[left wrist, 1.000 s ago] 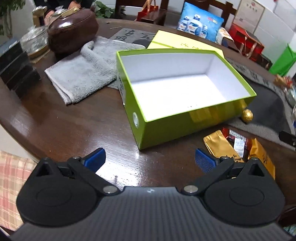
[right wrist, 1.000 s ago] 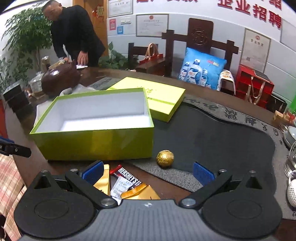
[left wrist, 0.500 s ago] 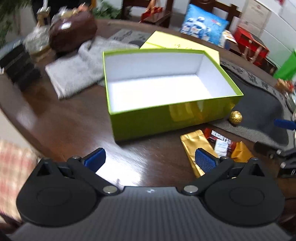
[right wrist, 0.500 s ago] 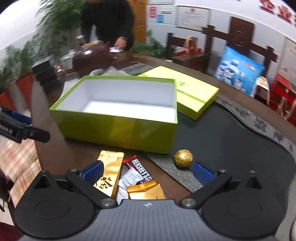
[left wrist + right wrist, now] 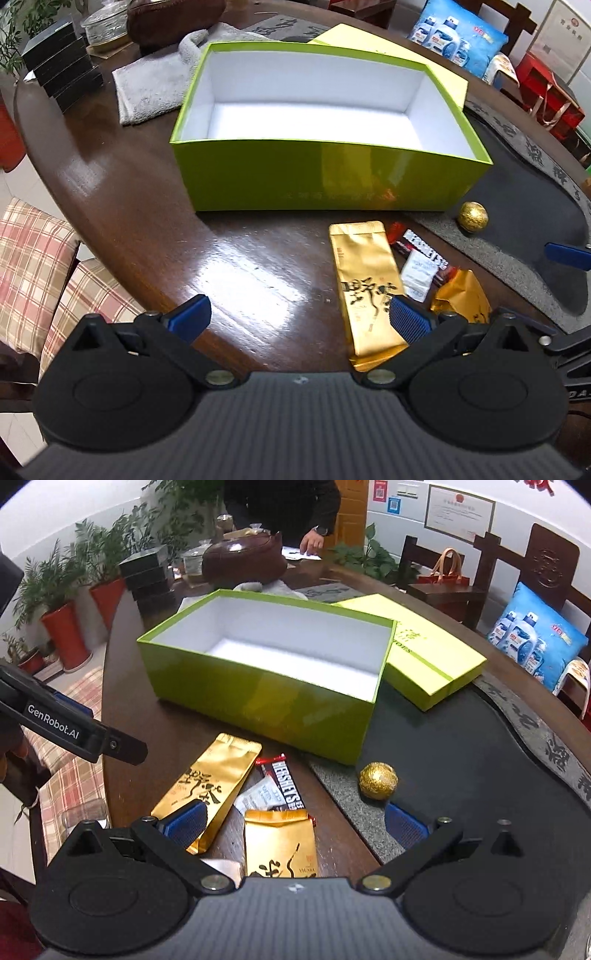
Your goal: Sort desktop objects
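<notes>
In the left wrist view the left tongs (image 5: 298, 319) sit low in the frame, spread wide and holding nothing, over the glossy dark wooden tabletop (image 5: 122, 206). Their right pad lies over the lower part of a long gold tea pouch (image 5: 364, 284) printed with black calligraphy. The open lime-green box (image 5: 317, 181), white inside, fills the upper centre, with its matching lid (image 5: 388, 48) lying behind it. Right of the pouch are a Hershey's bar (image 5: 421, 249), a small white sachet (image 5: 417, 275) and a second, shorter gold pouch (image 5: 461, 299). A gold foil ball (image 5: 473, 217) rests on the edge of a dark grey mat (image 5: 524, 206) at centre right. In the right wrist view the right tongs (image 5: 295, 821) are likewise spread and empty at the bottom, with the shorter gold pouch between their pads and the foil ball just above the right pad. A grey towel (image 5: 155, 81) and a brown teapot (image 5: 243, 557) sit beyond the box, and a person in dark clothes (image 5: 284, 502) stands at the top.
</notes>
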A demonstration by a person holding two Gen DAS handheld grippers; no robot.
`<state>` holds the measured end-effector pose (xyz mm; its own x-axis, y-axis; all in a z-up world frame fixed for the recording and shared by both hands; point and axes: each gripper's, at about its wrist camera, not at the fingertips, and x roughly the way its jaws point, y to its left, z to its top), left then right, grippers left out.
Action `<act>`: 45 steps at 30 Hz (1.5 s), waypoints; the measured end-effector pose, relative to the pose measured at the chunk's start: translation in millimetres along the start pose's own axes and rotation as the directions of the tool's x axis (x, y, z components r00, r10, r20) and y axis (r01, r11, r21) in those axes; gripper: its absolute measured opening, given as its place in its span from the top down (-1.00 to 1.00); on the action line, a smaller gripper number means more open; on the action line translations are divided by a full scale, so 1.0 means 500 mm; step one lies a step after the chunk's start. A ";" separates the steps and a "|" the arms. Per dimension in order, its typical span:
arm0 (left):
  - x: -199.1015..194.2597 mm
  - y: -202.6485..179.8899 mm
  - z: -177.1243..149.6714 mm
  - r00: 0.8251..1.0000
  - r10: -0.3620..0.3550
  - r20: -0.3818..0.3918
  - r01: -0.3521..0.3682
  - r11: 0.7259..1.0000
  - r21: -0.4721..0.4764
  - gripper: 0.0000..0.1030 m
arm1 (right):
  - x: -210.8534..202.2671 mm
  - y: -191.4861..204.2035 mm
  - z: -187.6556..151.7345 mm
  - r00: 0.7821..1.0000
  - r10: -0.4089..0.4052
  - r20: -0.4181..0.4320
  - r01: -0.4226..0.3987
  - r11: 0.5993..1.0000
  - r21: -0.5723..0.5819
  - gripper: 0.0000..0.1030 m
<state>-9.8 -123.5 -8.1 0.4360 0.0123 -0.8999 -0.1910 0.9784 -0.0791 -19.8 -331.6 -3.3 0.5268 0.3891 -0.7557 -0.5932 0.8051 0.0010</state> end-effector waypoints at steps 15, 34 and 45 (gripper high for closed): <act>0.025 -0.058 -0.012 0.998 0.029 -0.058 -0.026 0.998 0.059 -1.00 | 0.006 -0.015 -0.050 0.997 -0.031 -0.074 0.034 0.998 0.044 -1.00; 0.022 -0.086 -0.043 0.988 0.074 -0.136 -0.066 0.996 0.067 -1.00 | -0.009 0.013 -0.075 0.989 -0.016 -0.146 0.026 0.997 0.068 -1.00; 0.028 -0.071 -0.005 0.990 0.063 -0.126 -0.051 0.994 0.095 -1.00 | 0.013 0.023 -0.028 0.991 -0.035 -0.130 0.047 0.995 0.088 -1.00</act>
<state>1.0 -158.3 -19.0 0.3089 0.0481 -0.9499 -0.1283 0.9917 0.0085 -31.5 -325.8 -17.3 0.4634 0.2990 -0.8342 -0.5121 0.8586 0.0233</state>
